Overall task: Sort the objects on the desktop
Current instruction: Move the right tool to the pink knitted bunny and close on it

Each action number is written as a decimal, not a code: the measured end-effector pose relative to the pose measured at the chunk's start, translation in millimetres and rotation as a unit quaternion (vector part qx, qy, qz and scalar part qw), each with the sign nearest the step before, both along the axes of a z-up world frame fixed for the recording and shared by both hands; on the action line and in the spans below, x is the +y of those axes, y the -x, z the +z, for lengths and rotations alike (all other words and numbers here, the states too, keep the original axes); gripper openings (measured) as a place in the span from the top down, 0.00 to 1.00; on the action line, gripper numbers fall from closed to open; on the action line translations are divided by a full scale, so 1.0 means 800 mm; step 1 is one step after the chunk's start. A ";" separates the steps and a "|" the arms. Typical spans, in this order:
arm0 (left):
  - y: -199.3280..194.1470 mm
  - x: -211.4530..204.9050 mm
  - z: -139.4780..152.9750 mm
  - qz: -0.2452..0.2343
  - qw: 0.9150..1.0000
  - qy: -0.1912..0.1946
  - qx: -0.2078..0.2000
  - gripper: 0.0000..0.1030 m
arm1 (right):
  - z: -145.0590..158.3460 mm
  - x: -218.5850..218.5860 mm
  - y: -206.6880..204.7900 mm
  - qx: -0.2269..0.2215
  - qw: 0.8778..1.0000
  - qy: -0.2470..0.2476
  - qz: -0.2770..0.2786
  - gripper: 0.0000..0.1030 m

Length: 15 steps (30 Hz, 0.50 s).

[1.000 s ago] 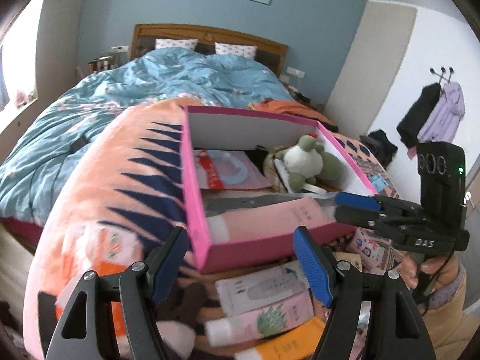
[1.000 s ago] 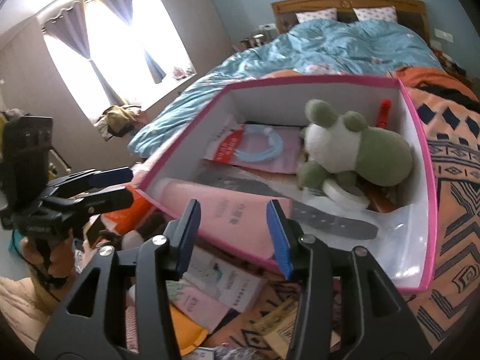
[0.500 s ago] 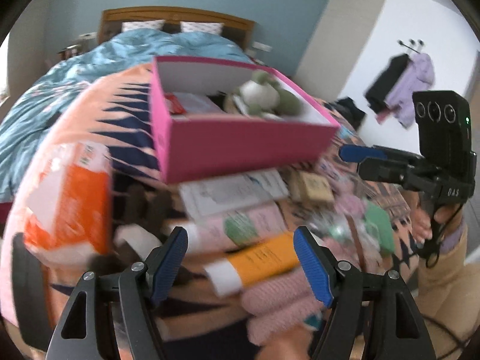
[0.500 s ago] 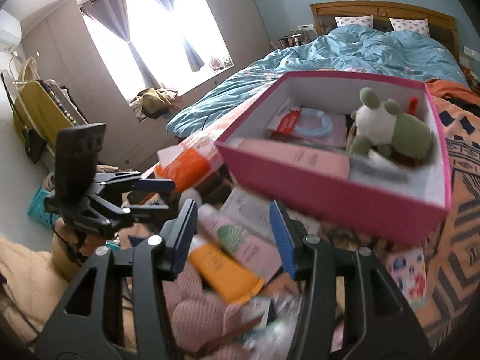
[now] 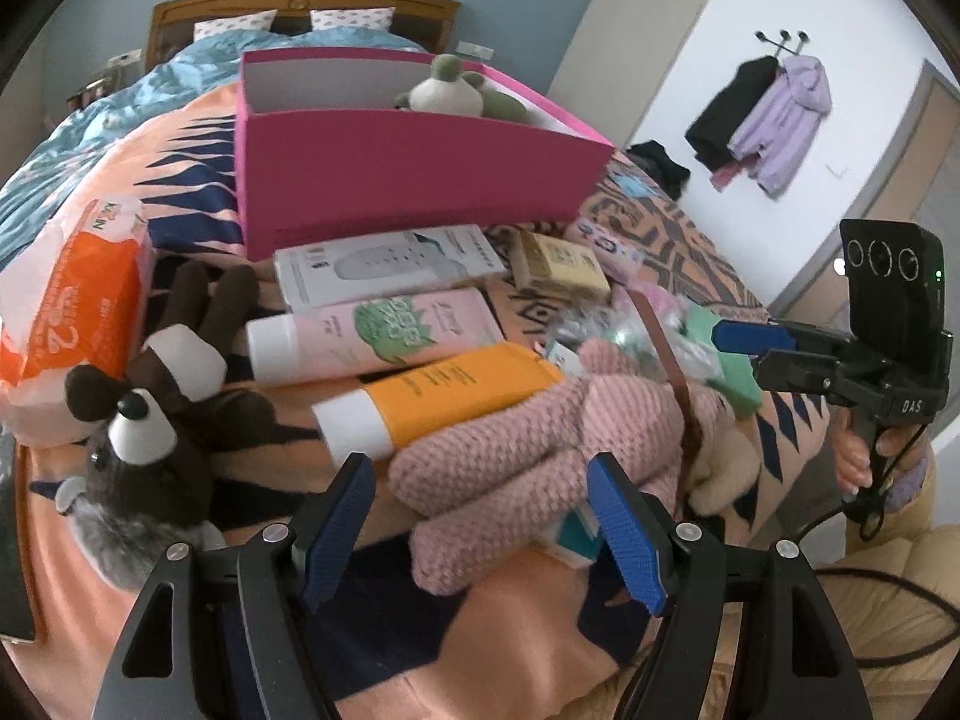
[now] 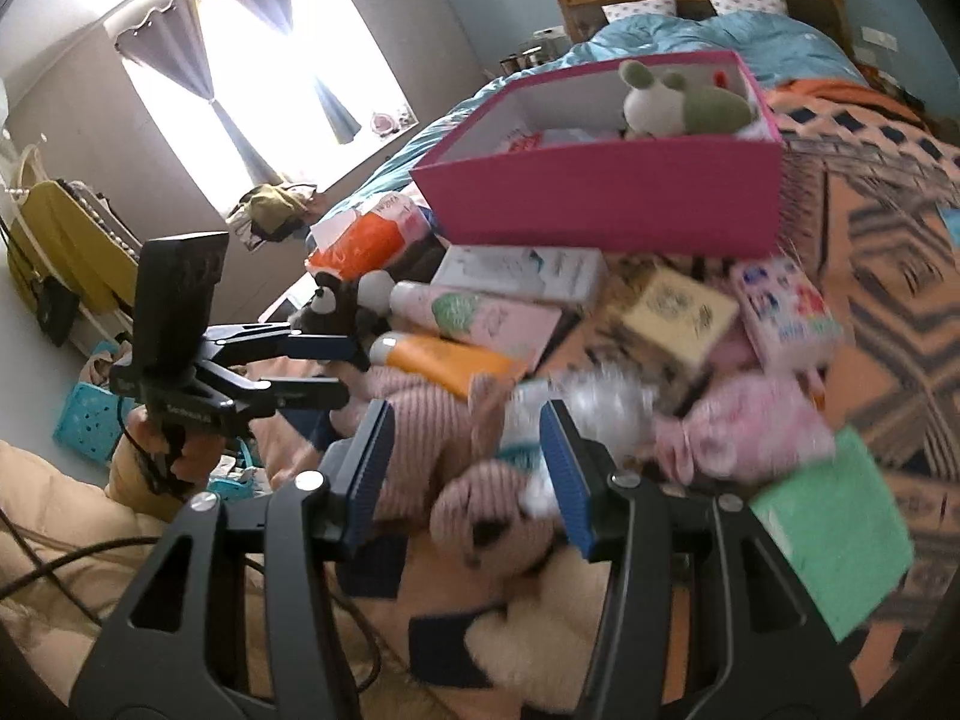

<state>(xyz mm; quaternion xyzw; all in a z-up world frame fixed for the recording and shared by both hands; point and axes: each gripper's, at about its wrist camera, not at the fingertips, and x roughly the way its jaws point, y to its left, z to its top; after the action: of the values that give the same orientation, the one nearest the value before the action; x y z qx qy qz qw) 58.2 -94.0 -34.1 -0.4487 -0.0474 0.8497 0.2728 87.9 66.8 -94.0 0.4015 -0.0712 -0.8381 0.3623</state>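
Both your tongs, left tongs (image 5: 480,531) and right tongs (image 6: 465,468), are wide and empty; grabbing the pink knitted toy (image 5: 528,438) could drag the orange tube (image 5: 438,396) along.

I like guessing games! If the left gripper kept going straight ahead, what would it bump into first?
Probably the pink knitted toy: it lies right between and ahead of the left gripper's open fingers. Depth is hard to judge here.

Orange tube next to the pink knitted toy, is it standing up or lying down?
Lying down. The orange tube lies flat on the blanket, white cap toward the left gripper, touching the knitted toy.
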 end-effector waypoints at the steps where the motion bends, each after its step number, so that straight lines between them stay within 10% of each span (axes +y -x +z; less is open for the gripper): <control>1: -0.001 0.000 -0.001 -0.003 1.000 -0.003 -0.002 0.28 | -0.003 0.004 -0.005 -0.003 1.000 0.007 -0.002 0.49; 15: 0.003 0.013 -0.022 -0.020 0.999 0.014 -0.023 0.27 | -0.055 -0.002 -0.025 -0.028 0.999 -0.004 -0.041 0.49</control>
<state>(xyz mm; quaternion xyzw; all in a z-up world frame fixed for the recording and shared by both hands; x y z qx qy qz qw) 55.8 -83.6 -51.8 -0.4729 -0.0329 0.8338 0.2828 108.1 65.5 -138.2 0.4229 -0.0946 -0.8411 0.3236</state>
